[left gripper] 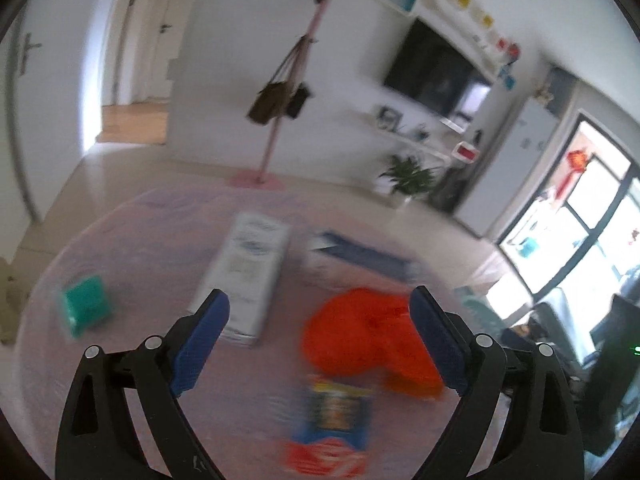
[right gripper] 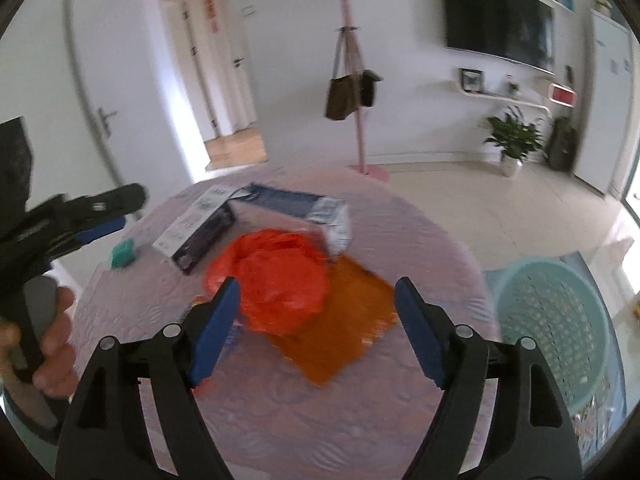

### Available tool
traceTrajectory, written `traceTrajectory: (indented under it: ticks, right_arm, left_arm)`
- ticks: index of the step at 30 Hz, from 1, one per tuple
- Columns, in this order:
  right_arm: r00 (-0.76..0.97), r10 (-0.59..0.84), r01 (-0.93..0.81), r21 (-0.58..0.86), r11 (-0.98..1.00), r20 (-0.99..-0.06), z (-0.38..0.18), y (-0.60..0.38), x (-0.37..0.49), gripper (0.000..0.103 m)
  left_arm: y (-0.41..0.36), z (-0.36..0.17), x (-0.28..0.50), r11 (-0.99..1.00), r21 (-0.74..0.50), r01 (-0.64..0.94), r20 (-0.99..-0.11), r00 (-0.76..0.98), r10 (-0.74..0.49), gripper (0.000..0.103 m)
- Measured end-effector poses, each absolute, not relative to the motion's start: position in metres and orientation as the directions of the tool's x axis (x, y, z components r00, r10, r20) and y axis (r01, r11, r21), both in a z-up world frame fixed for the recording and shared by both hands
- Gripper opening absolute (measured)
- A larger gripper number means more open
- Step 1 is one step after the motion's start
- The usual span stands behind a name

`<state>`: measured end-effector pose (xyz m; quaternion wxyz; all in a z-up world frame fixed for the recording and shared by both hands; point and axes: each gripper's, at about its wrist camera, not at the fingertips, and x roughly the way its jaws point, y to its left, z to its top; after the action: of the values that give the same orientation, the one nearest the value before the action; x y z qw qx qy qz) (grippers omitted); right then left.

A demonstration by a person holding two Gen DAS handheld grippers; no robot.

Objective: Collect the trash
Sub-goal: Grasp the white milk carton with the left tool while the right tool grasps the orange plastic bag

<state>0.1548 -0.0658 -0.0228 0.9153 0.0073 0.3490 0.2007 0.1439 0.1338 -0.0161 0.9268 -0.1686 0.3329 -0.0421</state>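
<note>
A crumpled red plastic bag (right gripper: 276, 284) lies mid-table on an orange wrapper (right gripper: 340, 336). It also shows in the left wrist view (left gripper: 360, 336). A red and blue snack packet (left gripper: 332, 424) lies near the table's front edge. My left gripper (left gripper: 320, 320) is open above the table, and is seen from the side in the right wrist view (right gripper: 108, 208). My right gripper (right gripper: 318, 300) is open and empty, just short of the red bag. A light blue mesh basket (right gripper: 556, 328) stands on the floor to the right of the table.
A round table with a pink cloth (right gripper: 280, 420) carries a long white box (left gripper: 244, 268), a blue and white carton (right gripper: 296, 208) and a small green packet (left gripper: 84, 308). A pink coat stand (right gripper: 356, 120) and a potted plant (right gripper: 512, 140) stand behind.
</note>
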Motion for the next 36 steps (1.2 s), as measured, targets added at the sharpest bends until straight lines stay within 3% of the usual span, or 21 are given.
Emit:
traceTrajectory:
  ticks: [7,13,18,20,25,27,31,36]
  right_arm:
    - [0.654,0.361,-0.339,0.170,0.925,-0.665,-0.048,-0.038,0.178,0.075]
    - [0.642,0.357,-0.330,0.175,0.928,-0.679,-0.066,-0.023,0.188,0.076]
    - [0.634,0.345,-0.321,0.170,0.932,-0.692,-0.073,-0.018,0.193,0.075]
    - [0.634,0.336,-0.322,0.157,0.934,-0.697,-0.074,-0.015,0.194,0.075]
    - [0.623,0.347,-0.352,0.145,0.925,-0.701,-0.077,-0.009,0.191,0.033]
    - [0.629,0.353,-0.357,0.146,0.923,-0.692,-0.075,-0.010,0.188,0.023]
    - [0.636,0.369,-0.362,0.161,0.918,-0.678,-0.071,-0.016,0.178,0.016]
    - [0.638,0.402,-0.366,0.200,0.909,-0.657,-0.058,-0.027,0.166,0.015]
  left_arm:
    - [0.163,-0.056,0.191,0.954,-0.274,-0.123,-0.700,0.705,-0.111,0.089]
    - [0.159,-0.081,0.204,0.953,-0.264,-0.147,-0.706,0.703,-0.087,0.085]
    - [0.160,-0.084,0.204,0.954,-0.236,-0.185,-0.727,0.685,-0.047,0.079]
    - [0.159,-0.084,0.203,0.957,-0.226,-0.183,-0.727,0.685,-0.040,0.072]
    - [0.154,-0.080,0.199,0.964,-0.191,-0.186,-0.716,0.698,-0.007,0.064]
    - [0.149,-0.075,0.194,0.969,-0.170,-0.177,-0.696,0.718,0.009,0.061]
    - [0.143,-0.067,0.185,0.975,-0.162,-0.149,-0.665,0.746,0.003,0.057]
    - [0.137,-0.046,0.160,0.976,-0.203,-0.085,-0.600,0.798,-0.055,0.055]
